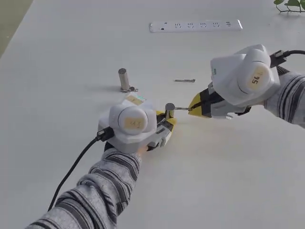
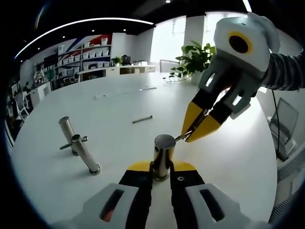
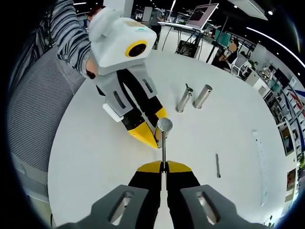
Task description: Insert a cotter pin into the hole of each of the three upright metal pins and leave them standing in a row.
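My left gripper (image 1: 167,122) is shut on an upright metal pin (image 1: 169,108) near the table's middle; in the left gripper view its yellow-tipped jaws (image 2: 162,168) clamp the pin (image 2: 163,150) low on its shaft. My right gripper (image 1: 193,109) is shut on a thin cotter pin (image 1: 182,109), held level with its tip at the pin's head. The right gripper view shows the cotter pin (image 3: 163,150) running straight from the jaws to the pin (image 3: 165,125). Two more metal pins (image 2: 66,130) (image 2: 85,153) stand to the left, one with a cotter pin (image 2: 71,142) through it.
A loose cotter pin (image 1: 185,80) lies on the white table behind the grippers. A white power strip (image 1: 196,26) lies along the far side. A potted plant (image 1: 290,5) sits at the far right corner. A black cable (image 1: 71,171) trails from the left gripper.
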Demonstrator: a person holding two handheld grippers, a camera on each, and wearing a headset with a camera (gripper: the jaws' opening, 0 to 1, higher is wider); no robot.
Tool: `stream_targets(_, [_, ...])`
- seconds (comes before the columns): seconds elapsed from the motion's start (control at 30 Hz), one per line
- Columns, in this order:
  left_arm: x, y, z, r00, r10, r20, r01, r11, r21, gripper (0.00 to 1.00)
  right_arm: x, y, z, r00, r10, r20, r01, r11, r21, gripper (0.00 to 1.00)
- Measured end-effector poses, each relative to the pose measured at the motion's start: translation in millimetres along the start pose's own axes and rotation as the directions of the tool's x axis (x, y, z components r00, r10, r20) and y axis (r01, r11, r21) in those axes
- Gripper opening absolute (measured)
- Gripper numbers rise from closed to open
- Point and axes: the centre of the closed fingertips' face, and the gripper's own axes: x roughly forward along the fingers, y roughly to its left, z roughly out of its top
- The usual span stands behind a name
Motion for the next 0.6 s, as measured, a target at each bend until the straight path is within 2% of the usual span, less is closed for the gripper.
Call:
stream_targets(0.27, [0.2,-1.0,-0.2,1.0,-0.003,-0.002,0.003,0.998,0.057,0.09,-1.0,-0.7,1.7,0.9999,0.012,-0.007,-0.012,1.0,-0.026,0.0])
stream_targets(0.3, [0.2,-1.1,-0.2,1.0,-0.003,-0.001,0.003,0.998,0.06,0.09,-1.7,0.0,2.5,0.9998,0.018,-0.005,-0.019,0.999,-0.029,0.0])
stream_targets(0.33, [0.3,-1.1,-0.3,1.0,-0.001,-0.002,0.001,0.998,0.068,0.09,-3.3,1.2,7.5,0.9993,0.031,0.02,-0.031,0.999,-0.021,0.0])
stream_targets(0.4, [0.2,-1.1,-0.3,1.0,0.001,-0.002,-0.001,0.997,0.073,0.09,-5.2,0.7,12.0,0.9987,0.031,0.039,-0.031,0.999,-0.009,0.0])
stream_targets(0.6, [0.4,-0.7,-0.3,1.0,0.005,0.0,-0.005,0.998,0.07,0.09,-4.6,2.7,16.7,0.9988,0.029,0.039,-0.028,0.999,-0.018,0.0])
